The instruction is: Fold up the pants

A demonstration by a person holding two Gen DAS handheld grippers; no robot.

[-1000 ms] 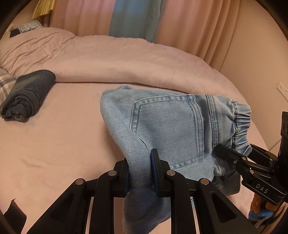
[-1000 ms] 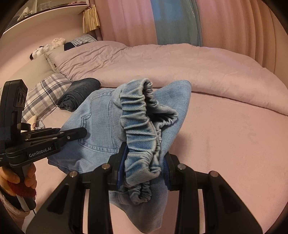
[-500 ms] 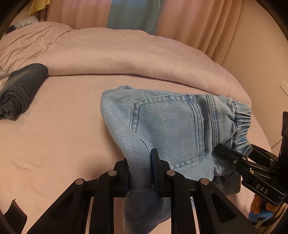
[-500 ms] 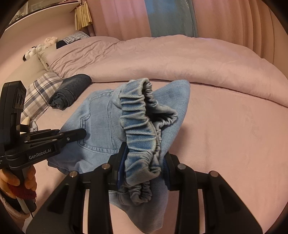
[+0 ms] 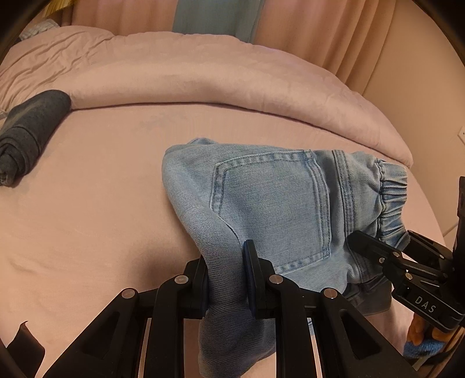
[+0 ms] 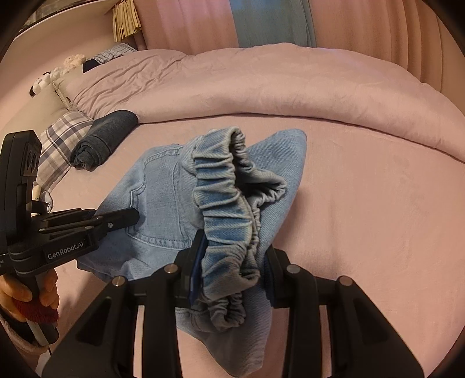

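Note:
Light blue denim pants [image 5: 276,200] with a back pocket and an elastic waistband are held up over the pink bed [image 5: 87,209], folded into a bundle. My left gripper [image 5: 228,279] is shut on a fold of the denim near the pocket. My right gripper [image 6: 232,270] is shut on the gathered elastic waistband [image 6: 223,209]. The right gripper also shows at the right edge of the left wrist view [image 5: 386,256], and the left gripper at the left of the right wrist view [image 6: 116,218]. The pants [image 6: 162,203] hang between both grippers, their lower part trailing below the fingers.
A rolled dark blue garment [image 5: 29,130] lies at the left on the bed, also in the right wrist view [image 6: 101,139]. A pink duvet [image 5: 203,78] is bunched across the back. A plaid pillow [image 6: 58,145] and curtains [image 6: 261,20] lie beyond.
Both grippers have carried the pants a little forward and to the right over the bed; the dark roll and pillows shifted left and up in view. Grips unchanged.

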